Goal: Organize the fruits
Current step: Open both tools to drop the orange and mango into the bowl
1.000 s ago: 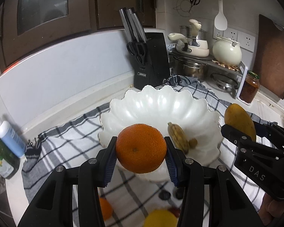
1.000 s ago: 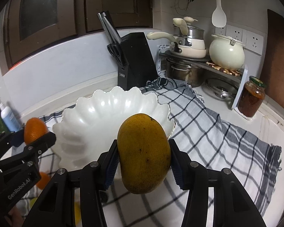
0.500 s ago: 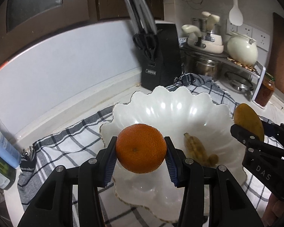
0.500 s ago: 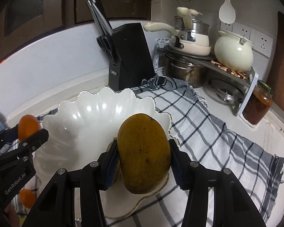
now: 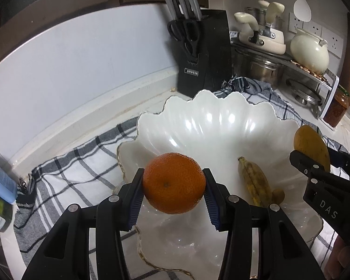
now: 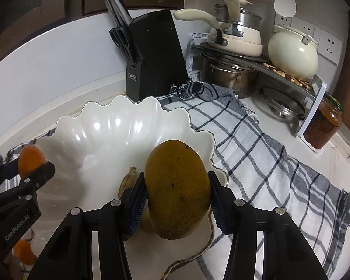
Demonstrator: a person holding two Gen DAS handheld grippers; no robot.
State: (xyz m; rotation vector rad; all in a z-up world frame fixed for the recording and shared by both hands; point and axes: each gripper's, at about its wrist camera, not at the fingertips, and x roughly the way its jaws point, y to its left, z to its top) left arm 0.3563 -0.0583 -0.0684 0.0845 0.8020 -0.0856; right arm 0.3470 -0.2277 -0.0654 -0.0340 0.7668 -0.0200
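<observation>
- Left gripper (image 5: 173,194) was clamped on an orange (image 5: 173,183); both blue pads (image 5: 135,200) pressed against the fruit's sides.
- The orange hung above the near-left part of the white scalloped bowl (image 5: 221,126), clear of the bowl's floor.
- Right gripper (image 6: 177,204) was clamped on a mango (image 6: 177,191), held upright with its long axis roughly vertical; pads touched both flanks.
- The mango sat over the bowl's right rim region, seen from the right wrist view; the bowl's gold-edged rim (image 6: 212,156) passed just behind it.
- A small, spotted banana (image 5: 256,184) lay on the bowl's floor, toward the right side, with a small brownish piece (image 5: 278,194) touching its near end. I could not identify that piece.
- The bowl stood on a checked cloth (image 6: 256,154) spread over the counter; the cloth ran from the left edge to the right, bunched at the back near the knife block (image 5: 203,53).
- Another orange (image 6: 23,252) lay on the cloth beside the bowl's left rim, partly hidden behind the left gripper.
- At the counter's back right corner: a pot rack (image 6: 291,79) carrying a cream kettle (image 6: 294,53), and a jar of red paste (image 6: 323,123) beside it.
</observation>
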